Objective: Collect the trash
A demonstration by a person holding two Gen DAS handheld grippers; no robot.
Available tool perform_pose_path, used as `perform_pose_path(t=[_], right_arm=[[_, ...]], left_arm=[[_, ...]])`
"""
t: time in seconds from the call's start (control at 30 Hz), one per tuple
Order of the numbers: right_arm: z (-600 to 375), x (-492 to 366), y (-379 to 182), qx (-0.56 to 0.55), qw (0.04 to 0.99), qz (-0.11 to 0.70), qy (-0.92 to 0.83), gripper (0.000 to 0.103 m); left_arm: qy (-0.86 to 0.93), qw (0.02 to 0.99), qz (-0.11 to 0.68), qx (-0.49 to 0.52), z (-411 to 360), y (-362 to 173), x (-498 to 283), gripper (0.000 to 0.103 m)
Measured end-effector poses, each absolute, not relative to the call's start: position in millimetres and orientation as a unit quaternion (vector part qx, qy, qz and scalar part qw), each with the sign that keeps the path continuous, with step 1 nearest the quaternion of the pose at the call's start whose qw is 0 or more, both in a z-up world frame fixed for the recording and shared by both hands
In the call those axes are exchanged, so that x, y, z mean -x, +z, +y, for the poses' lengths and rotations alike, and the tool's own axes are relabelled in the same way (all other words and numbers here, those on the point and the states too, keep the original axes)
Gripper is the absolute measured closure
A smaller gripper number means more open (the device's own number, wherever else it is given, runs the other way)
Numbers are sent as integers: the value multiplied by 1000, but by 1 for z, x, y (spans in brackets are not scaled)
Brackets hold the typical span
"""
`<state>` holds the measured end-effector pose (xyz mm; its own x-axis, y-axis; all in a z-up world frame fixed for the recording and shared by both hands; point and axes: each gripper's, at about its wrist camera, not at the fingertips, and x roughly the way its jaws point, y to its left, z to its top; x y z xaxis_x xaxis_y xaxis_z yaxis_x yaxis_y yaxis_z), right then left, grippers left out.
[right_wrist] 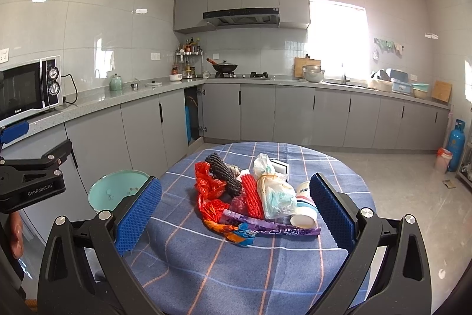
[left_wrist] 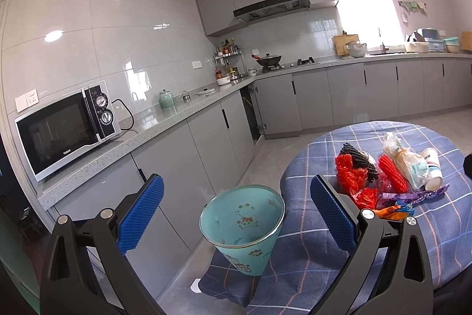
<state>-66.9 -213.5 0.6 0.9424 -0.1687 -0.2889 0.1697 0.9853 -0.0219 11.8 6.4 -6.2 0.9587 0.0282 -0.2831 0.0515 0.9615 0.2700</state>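
A pile of trash lies on a round table with a blue checked cloth [right_wrist: 250,270]: red plastic bags [right_wrist: 208,191], black foam netting [right_wrist: 224,173], red foam netting [right_wrist: 252,197], a white tied bag [right_wrist: 274,194], a paper cup [right_wrist: 305,211], a purple wrapper [right_wrist: 274,231]. The pile also shows in the left wrist view [left_wrist: 389,176]. A teal bin [left_wrist: 244,226] with cartoon prints stands on the floor left of the table, also in the right wrist view [right_wrist: 115,192]. My left gripper [left_wrist: 236,214] is open above the bin. My right gripper [right_wrist: 236,214] is open, just short of the pile.
A grey counter [right_wrist: 132,92] runs along the left and back walls, with a microwave [left_wrist: 65,129], kettle [right_wrist: 116,82] and stove [right_wrist: 227,70]. One cabinet door stands open in the corner [right_wrist: 193,114]. A blue gas cylinder [right_wrist: 455,143] stands at the far right.
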Motion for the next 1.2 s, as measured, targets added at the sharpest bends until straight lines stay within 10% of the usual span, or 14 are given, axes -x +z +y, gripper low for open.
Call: perform_pose_path(t=[1.2], right_arm=[[-385,-57,-108,-95,940,254,-206,27]], left_arm=[[-30,957,225,-181,-112,-108,-152,5]])
